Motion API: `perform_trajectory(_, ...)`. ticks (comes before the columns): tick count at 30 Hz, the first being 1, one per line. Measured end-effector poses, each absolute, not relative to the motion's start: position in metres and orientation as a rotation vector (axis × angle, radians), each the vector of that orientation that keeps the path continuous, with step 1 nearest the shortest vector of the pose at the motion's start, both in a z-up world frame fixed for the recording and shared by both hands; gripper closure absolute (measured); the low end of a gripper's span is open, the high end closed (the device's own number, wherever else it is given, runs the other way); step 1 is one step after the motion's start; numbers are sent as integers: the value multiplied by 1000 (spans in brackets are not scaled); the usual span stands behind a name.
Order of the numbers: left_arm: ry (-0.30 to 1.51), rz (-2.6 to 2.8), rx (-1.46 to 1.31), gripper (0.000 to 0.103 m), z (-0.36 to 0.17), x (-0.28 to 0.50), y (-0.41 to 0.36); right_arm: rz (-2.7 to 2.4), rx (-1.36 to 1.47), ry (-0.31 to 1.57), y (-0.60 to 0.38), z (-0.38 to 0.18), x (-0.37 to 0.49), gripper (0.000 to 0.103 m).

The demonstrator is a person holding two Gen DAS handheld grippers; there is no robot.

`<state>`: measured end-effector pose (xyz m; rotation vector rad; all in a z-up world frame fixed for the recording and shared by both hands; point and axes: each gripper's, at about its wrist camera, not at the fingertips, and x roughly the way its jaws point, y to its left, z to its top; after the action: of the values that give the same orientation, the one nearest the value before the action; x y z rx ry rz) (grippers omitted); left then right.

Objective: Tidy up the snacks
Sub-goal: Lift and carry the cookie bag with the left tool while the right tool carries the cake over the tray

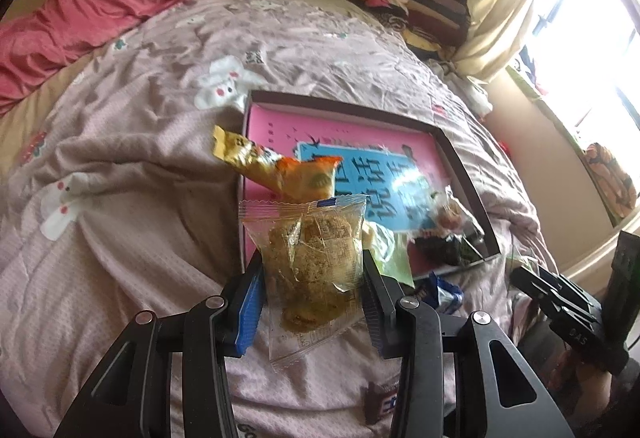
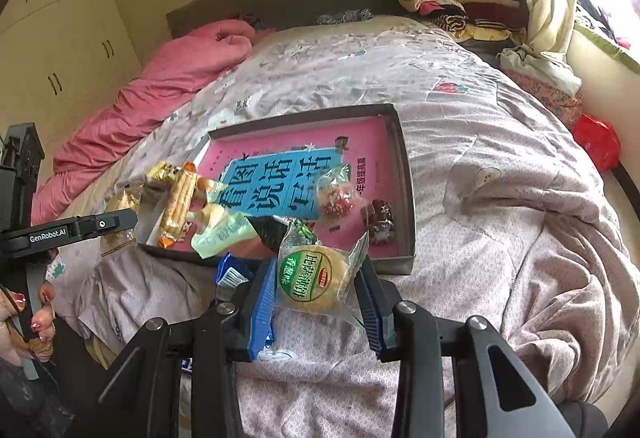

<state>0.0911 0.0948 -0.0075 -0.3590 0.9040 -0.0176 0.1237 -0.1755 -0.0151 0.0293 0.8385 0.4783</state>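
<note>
the left tool (image 1: 312,270) clamps a clear cake packet (image 1: 310,262); the right tool (image 2: 316,282) clamps a round biscuit pack (image 2: 316,276). both wrappers look slick and could slip out short of the tray (image 2: 406,173) ahead.

Both grippers (image 1: 312,270) (image 2: 316,278) apparently clamped, angled down

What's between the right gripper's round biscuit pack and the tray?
Nothing blocks it. The right gripper holds the round biscuit pack just short of the tray's near rim. A blue packet lies off to the left. The tray floor past the rim, beside the dark wrapped sweet, is bare.
</note>
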Motion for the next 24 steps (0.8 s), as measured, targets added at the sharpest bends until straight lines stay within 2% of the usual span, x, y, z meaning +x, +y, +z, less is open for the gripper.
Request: perform_trajectory(24, 897, 52, -320, 58, -10, 108, 107, 464, 32, 800, -173, -3, 136, 64)
